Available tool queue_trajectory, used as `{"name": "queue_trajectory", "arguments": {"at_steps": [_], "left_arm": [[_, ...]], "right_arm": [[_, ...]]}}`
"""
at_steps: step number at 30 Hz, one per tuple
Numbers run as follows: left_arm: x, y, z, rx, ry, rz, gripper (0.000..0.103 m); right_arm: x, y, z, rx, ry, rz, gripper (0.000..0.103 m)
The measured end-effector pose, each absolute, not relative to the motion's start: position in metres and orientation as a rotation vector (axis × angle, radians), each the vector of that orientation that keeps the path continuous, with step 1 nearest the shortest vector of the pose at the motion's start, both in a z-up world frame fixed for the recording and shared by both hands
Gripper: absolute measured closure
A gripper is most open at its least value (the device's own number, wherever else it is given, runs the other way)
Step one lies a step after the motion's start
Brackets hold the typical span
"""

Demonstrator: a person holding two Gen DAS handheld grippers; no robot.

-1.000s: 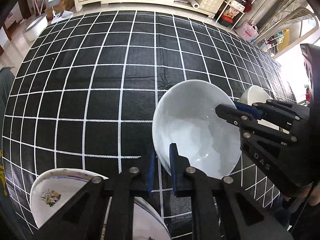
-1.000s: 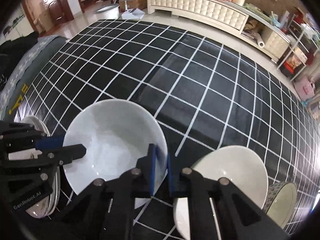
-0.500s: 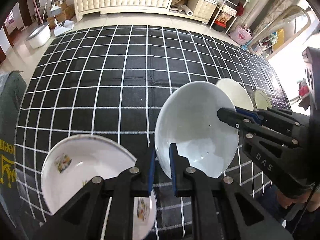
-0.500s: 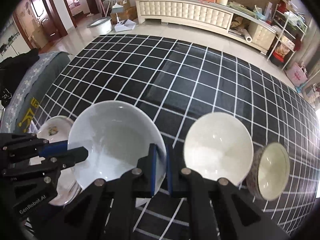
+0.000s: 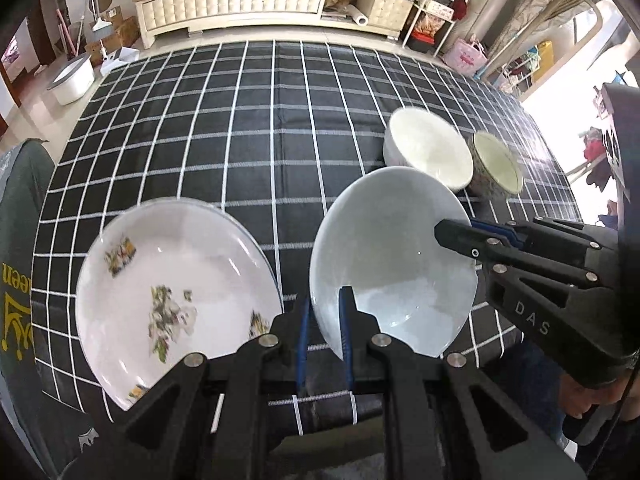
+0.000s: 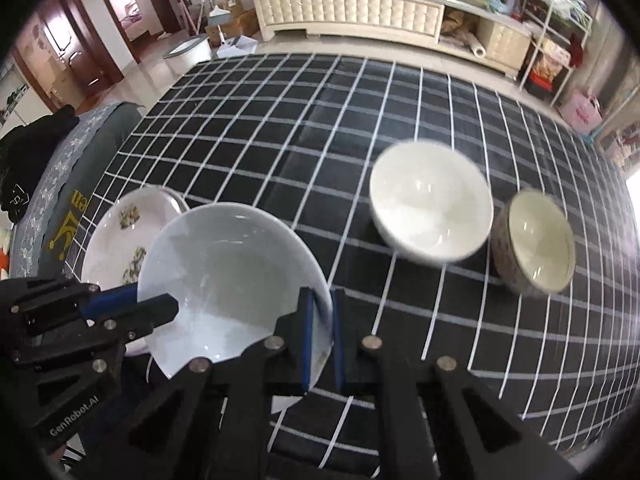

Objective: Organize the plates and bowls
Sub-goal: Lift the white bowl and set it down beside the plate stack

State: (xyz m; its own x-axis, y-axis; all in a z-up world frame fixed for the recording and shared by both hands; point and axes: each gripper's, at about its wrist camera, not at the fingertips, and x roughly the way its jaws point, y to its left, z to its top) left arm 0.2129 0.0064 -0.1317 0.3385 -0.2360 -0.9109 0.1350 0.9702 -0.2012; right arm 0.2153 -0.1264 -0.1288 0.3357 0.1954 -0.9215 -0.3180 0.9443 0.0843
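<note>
Far left, off the table edge, a dark green cloth w/ yellow lettering drapes over something. On the black tablecloth w/ white grid, near-left, sits a floral-print plate, white w/ scattered flower decals; looks like it's on top of another plate, but can't be sure. Just right of it, the plain white plate is held up off the cloth, tilted, between both grippers. Left gripper is clamped tight on its near-left rim: blue pads on either side of the edge, almost no gap. In the right wrist view the same plate's rim overlaps the floral plate's right edge. Right gripper pinches the plate's near-right rim, one pad inside, one outside, jaws nearly fully closed on the thin edge. In the left wrist view its black fingers come in from the right onto the rim. Farther right, resting on the cloth, a white bowl, a bit motion-blurred. Touching or just beside its right side, a smaller bowl w/ speckled grey outside & pale cream inside. Beyond the table's far edge: a cream tufted cabinet w/ clutter on top, a white basin on the floor far left, a pink bag far right.
</note>
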Motion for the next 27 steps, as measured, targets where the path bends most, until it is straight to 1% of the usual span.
{"name": "queue_trajectory", "arguments": {"at_steps": [11,21,24,27], "left_arm": [[0.204,0.0,-0.169,-0.084,1.268,-0.243,0.091],[0.214,-0.004,-0.174,-0.076,1.259,-0.233,0.091],[0.218,-0.001,-0.176,-0.111,1.267,-0.244,0.091],[0.219,-0.001,-0.18,-0.089,1.276,-0.24,0.091]], "right_arm": [[0.208,-0.13,-0.173,-0.041,1.29,0.327,0.091],[0.213,-0.134,-0.178,-0.03,1.289,0.32,0.091],[0.211,-0.13,-0.177,-0.087,1.268,0.303,0.091],[0.208,-0.125,-0.175,-0.121,1.255,0.299,0.091]]}}
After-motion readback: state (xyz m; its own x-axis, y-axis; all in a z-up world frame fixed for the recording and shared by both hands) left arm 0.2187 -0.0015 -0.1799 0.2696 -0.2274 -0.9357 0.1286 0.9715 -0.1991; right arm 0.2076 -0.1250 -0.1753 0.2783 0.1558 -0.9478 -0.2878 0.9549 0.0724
